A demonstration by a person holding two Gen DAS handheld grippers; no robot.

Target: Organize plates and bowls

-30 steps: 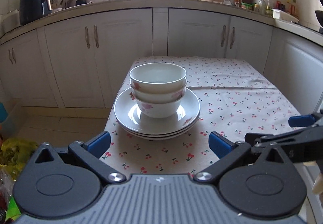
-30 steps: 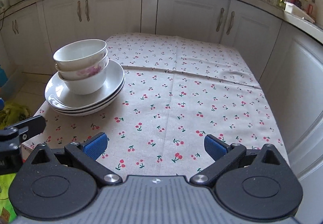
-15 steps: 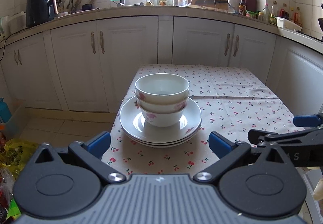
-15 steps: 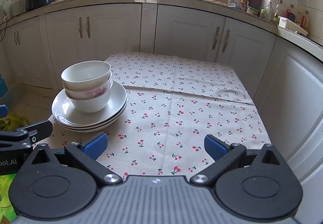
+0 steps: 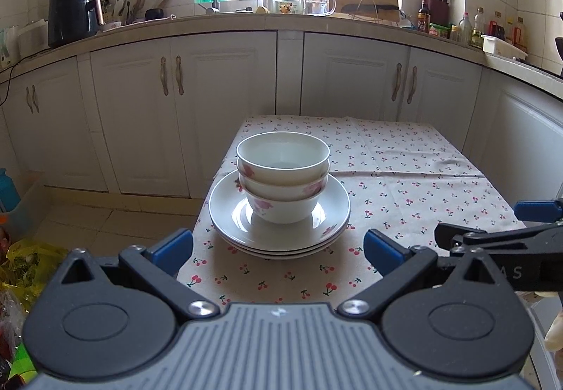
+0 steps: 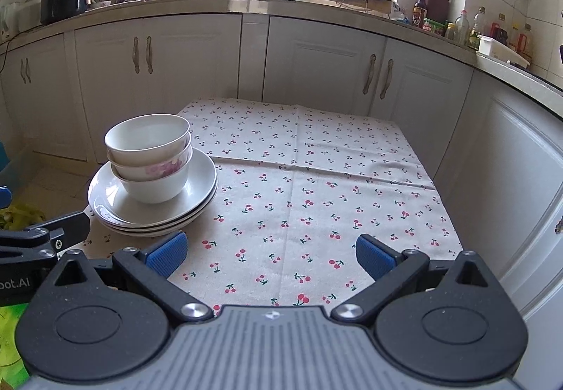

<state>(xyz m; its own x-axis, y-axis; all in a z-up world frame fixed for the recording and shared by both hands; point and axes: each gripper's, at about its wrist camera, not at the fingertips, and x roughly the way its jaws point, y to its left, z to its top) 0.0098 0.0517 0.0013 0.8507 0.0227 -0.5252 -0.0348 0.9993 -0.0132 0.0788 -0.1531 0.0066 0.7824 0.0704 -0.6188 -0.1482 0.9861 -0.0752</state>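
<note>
Three nested white bowls with pink flowers [image 5: 283, 179] stand on a stack of white plates [image 5: 327, 214] near the table's left front edge. The bowls [image 6: 149, 151] and plates [image 6: 200, 179] also show at the left of the right wrist view. My left gripper [image 5: 278, 245] is open and empty, just in front of the stack and apart from it. My right gripper [image 6: 269, 254] is open and empty over the cloth, to the right of the stack. The right gripper shows side-on at the right of the left wrist view [image 5: 492, 231].
The table carries a cherry-print cloth [image 6: 316, 179]. White kitchen cabinets [image 5: 225, 101] with a cluttered counter run behind and along the right side. Bags [image 5: 24, 267] lie on the floor at the left.
Both grippers have drawn back and tilted up, so the stack sits farther away and lower in view. The bowls and plates have not moved.
</note>
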